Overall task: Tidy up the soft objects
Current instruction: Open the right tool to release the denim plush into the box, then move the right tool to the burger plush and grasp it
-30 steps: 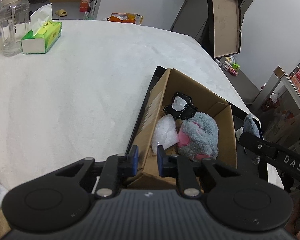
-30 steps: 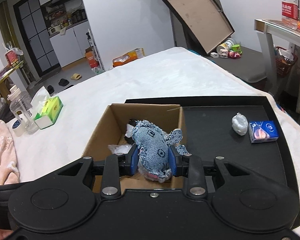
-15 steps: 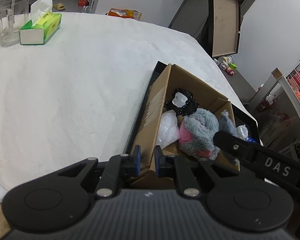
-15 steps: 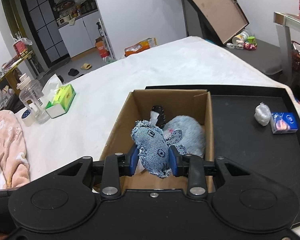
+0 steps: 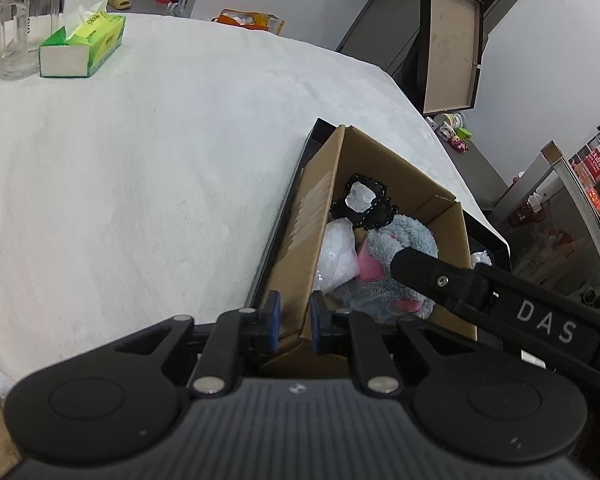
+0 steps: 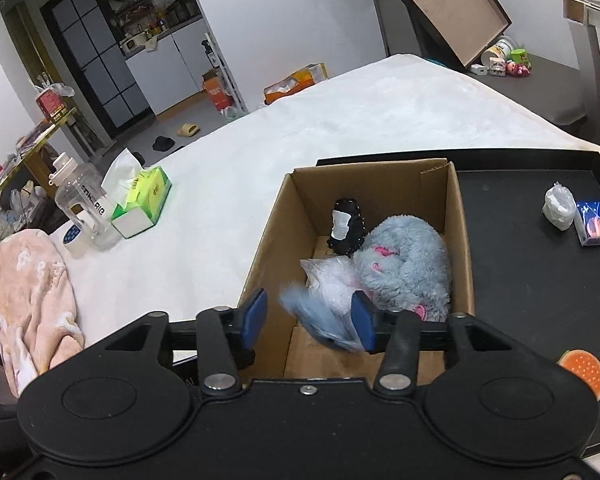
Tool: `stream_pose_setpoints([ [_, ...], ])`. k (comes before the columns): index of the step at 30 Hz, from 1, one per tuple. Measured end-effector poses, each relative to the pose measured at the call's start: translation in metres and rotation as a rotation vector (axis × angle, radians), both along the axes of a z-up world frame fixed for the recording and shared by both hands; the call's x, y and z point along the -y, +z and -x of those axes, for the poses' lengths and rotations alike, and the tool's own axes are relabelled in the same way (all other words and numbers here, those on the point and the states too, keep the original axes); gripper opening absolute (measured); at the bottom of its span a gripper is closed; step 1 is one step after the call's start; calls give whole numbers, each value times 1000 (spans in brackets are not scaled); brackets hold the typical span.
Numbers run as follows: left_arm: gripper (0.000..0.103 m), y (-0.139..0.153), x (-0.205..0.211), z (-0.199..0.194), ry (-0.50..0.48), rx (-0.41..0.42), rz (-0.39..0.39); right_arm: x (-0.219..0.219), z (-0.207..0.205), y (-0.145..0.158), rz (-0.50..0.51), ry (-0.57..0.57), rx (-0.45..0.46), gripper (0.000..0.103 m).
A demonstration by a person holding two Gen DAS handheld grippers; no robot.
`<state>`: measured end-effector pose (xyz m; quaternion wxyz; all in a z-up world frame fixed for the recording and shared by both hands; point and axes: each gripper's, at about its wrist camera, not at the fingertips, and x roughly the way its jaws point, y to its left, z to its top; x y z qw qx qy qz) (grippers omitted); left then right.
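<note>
Risk noted: the denim soft toy [image 6: 324,320], blurred as though dropping, could catch on the near wall of the cardboard box [image 6: 276,232] and tip outside, since it was let go close to that edge. The right gripper [image 6: 309,318] had its jaws opening, neither pad pressing the toy, which lay between them, nearer the right-hand pad, over the box interior. The left gripper [image 5: 293,322] stood nearly closed, pinching the box's near corner wall. A grey plush [image 6: 404,256] already lay inside the box.

Blurred denim toy [image 6: 320,320] over box [image 6: 276,220] holding grey plush [image 6: 408,256]
</note>
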<state>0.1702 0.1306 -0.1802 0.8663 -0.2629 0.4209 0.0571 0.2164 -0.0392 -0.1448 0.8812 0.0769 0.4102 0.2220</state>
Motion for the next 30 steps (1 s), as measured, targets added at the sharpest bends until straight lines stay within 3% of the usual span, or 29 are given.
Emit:
stream_pose_setpoints([
  [14, 17, 5, 8, -1, -10, -17, -56, 36, 0, 2, 22, -44, 2, 55],
  [22, 34, 8, 14, -3, -5, -37, -95, 68, 1, 4, 48, -91, 23, 68],
  [30, 48, 12, 26, -7, -23, -40, -144, 96, 2, -11, 78, -113, -10, 71],
])
